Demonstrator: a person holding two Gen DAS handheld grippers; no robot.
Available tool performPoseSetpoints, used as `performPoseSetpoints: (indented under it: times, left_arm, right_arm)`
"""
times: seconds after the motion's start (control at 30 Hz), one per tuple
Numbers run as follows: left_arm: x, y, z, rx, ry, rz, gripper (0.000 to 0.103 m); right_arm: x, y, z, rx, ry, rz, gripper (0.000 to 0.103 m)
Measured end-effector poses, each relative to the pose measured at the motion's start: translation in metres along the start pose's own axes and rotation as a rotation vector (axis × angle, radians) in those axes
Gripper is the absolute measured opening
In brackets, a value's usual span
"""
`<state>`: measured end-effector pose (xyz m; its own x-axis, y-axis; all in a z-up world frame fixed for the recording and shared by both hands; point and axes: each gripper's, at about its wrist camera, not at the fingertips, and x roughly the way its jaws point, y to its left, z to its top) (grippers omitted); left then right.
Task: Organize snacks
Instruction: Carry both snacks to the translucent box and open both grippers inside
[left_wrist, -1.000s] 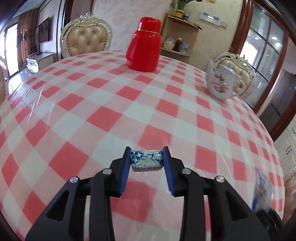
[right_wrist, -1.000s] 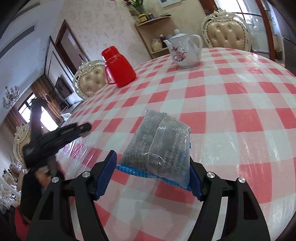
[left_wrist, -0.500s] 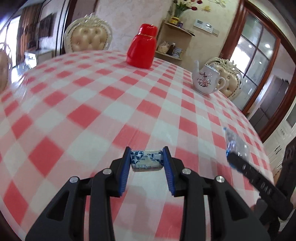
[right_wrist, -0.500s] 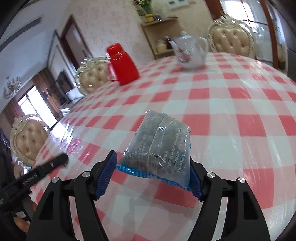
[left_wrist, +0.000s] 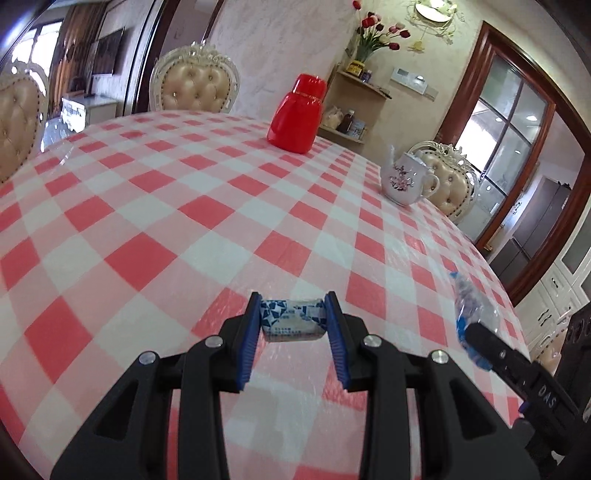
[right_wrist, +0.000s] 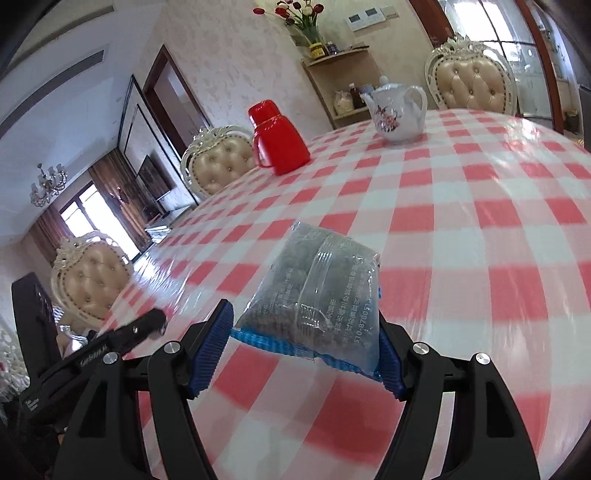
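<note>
My left gripper (left_wrist: 293, 319) is shut on a small blue-and-white wrapped snack (left_wrist: 293, 320), held above the near part of the red-and-white checked table (left_wrist: 207, 210). My right gripper (right_wrist: 306, 343) is shut on a clear bag of dark snacks with a blue edge (right_wrist: 317, 295), also held above the table. The right gripper with its bag shows at the right of the left wrist view (left_wrist: 469, 314). The left gripper's finger shows at the lower left of the right wrist view (right_wrist: 122, 336).
A red thermos jug (left_wrist: 295, 114) stands at the far side of the table and a white flowered teapot (left_wrist: 404, 181) at the far right. Padded chairs (left_wrist: 199, 86) ring the table. The table edge (left_wrist: 509, 295) curves close on the right.
Both grippers have drawn back and lifted with their snacks, so more of the table and room shows. The right gripper has come further into the left wrist view.
</note>
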<state>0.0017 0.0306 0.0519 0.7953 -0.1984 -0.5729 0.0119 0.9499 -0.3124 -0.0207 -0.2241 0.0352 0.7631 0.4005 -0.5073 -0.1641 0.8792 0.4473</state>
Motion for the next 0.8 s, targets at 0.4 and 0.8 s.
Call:
performPoseSetpoints:
  times: [0.4, 0.8]
  left_arm:
    - [-0.049, -0.021, -0.031, 0.116, -0.010, 0.009, 0.035]
    - [-0.112, -0.017, -0.052, 0.229, -0.018, 0.062, 0.035]
  right_arm:
    - [-0.045, 0.020, -0.042, 0.006, 0.027, 0.056, 0.069]
    - [-0.075, 0.064, -0.074, -0.092, 0.055, 0.115, 0.069]
